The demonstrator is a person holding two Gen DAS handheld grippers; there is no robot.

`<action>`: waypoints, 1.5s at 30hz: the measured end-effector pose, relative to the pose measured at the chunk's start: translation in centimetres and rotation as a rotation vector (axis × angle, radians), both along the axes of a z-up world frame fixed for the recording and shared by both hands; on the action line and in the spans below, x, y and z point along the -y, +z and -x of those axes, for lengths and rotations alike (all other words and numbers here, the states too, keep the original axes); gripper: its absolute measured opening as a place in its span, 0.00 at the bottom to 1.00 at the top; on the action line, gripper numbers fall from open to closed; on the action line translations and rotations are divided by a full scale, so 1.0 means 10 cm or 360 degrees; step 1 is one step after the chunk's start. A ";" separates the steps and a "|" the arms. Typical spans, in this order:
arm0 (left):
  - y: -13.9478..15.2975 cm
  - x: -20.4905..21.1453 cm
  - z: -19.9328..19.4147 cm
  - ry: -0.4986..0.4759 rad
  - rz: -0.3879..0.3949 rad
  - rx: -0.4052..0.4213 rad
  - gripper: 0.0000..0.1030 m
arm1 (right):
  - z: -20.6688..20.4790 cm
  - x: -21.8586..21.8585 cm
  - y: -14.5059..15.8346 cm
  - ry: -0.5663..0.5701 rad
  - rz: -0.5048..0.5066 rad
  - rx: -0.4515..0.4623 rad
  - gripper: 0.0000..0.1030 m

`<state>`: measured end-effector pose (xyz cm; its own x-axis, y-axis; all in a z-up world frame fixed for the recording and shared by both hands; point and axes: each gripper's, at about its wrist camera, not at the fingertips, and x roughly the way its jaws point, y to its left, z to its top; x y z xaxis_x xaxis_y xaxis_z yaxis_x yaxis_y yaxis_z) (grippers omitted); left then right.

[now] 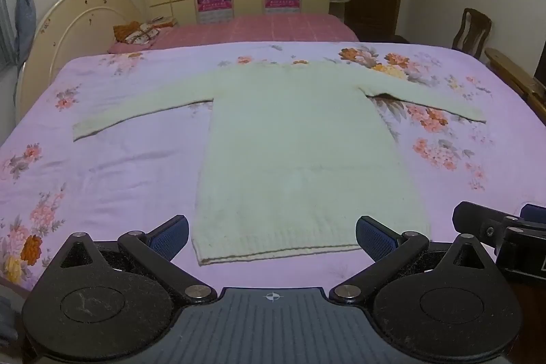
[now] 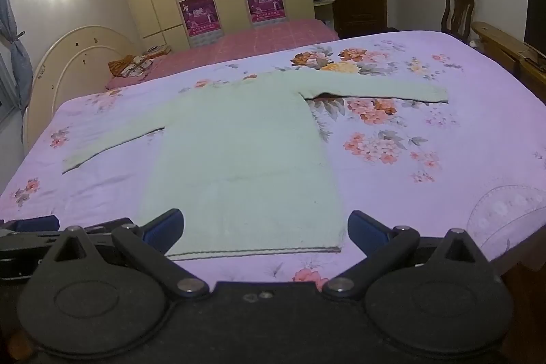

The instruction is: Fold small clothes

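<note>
A pale cream long-sleeved knit sweater (image 1: 300, 142) lies flat on the floral lilac bedspread (image 1: 102, 179), both sleeves spread out, hem toward me. It also shows in the right wrist view (image 2: 239, 159). My left gripper (image 1: 272, 236) is open and empty, its blue-padded fingers standing either side of the hem, just short of it. My right gripper (image 2: 265, 229) is open and empty in the same way near the hem. The right gripper's body shows in the left wrist view (image 1: 505, 237), at the right edge.
The bed has a cream headboard (image 1: 68, 33) at the left. A second bed with a pink cover (image 1: 259, 28) and a pillow lies behind. Wardrobes with posters stand at the back. A wooden chair (image 2: 457, 11) and a wooden bench (image 2: 505, 52) stand at the right.
</note>
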<state>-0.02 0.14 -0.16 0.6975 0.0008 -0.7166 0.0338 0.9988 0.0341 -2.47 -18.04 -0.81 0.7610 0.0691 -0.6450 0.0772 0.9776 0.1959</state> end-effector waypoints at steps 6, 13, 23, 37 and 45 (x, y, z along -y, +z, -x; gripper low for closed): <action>-0.02 0.00 -0.02 -0.0001 0.0002 -0.0002 1.00 | 0.00 0.00 0.01 0.0000 -0.0001 0.0004 0.99; -0.07 -0.01 -0.06 0.0001 -0.0002 0.0003 1.00 | 0.00 0.00 -0.03 0.0000 -0.0004 0.0007 0.99; -0.01 -0.01 -0.05 0.0006 -0.0018 0.0002 1.00 | -0.02 0.00 -0.02 -0.0002 -0.0002 0.0003 0.99; 0.00 -0.02 -0.07 0.0010 0.0011 0.0005 1.00 | -0.04 0.00 -0.02 -0.0002 0.0003 0.0002 0.99; -0.01 -0.03 -0.11 0.0005 0.0028 0.0005 1.00 | -0.06 -0.01 -0.03 -0.0002 0.0001 -0.0016 0.99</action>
